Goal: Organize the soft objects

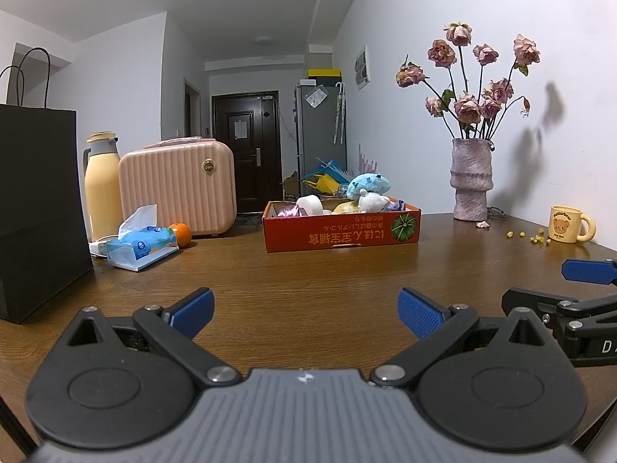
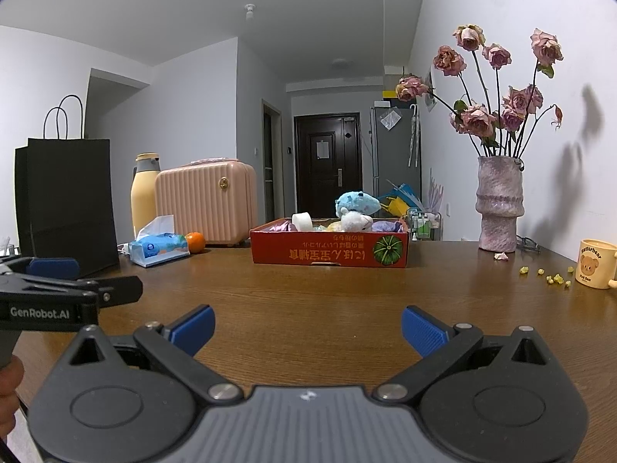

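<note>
We hold both claws low over the near edge of the wooden table (image 1: 308, 270), side by side. The left gripper (image 1: 306, 312) has its blue pads spread wide apart with nothing between them, and the right gripper (image 2: 307, 330) is spread just the same, also empty.

The soft objects sit in one red cardboard box (image 2: 329, 250) at the middle of the far side: a blue plush toy (image 2: 356, 202) on top of a white plush toy (image 2: 356, 222), beside a white roll (image 2: 306, 221) and some purple and yellow soft pieces we cannot tell apart. Nothing stands between the claws and the box; the tabletop there is bare wood.

To the left we count one black paper bag (image 2: 69, 204), one yellow flask (image 2: 144, 193), one pink ribbed case (image 2: 206, 204), one blue tissue pack (image 2: 158, 249) and one orange (image 2: 194, 242). To the right stand one rough pink vase (image 2: 499, 208) of dried roses and one cream mug (image 2: 595, 264) (a bear is printed on it), with small yellow bits (image 2: 551, 277) and a fallen petal (image 2: 501, 256) scattered between them.

The box's front carries Japanese writing, seen upside down, next to a green pumpkin picture. The mug reads "Butterbear". In the right wrist view the left gripper's side reads "GenRobot.AI".
</note>
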Demonstrator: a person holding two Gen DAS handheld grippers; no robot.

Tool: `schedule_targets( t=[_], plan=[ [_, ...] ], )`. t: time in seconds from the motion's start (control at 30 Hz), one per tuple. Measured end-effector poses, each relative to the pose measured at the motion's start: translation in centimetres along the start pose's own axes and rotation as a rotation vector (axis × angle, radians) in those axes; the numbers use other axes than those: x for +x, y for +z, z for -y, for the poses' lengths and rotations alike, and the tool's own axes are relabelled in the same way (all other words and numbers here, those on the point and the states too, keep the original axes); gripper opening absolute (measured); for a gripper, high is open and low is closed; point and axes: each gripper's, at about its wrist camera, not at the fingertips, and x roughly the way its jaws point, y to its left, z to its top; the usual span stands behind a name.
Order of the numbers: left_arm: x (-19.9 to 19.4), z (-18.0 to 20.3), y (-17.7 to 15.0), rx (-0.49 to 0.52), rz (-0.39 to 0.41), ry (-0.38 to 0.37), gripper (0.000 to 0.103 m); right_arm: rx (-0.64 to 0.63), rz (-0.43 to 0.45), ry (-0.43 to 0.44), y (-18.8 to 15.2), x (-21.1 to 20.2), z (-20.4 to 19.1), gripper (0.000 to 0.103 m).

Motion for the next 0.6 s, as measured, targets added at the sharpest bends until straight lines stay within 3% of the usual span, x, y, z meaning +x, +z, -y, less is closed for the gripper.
schedule_targets(
  t=[0.6],
  plan=[
    [0.12, -0.24, -0.19, 0.001, -0.001, -0.001, 0.103, -0.001, -0.004, 0.001, -0.37, 0.22, -0.21, 0.103]
  ],
)
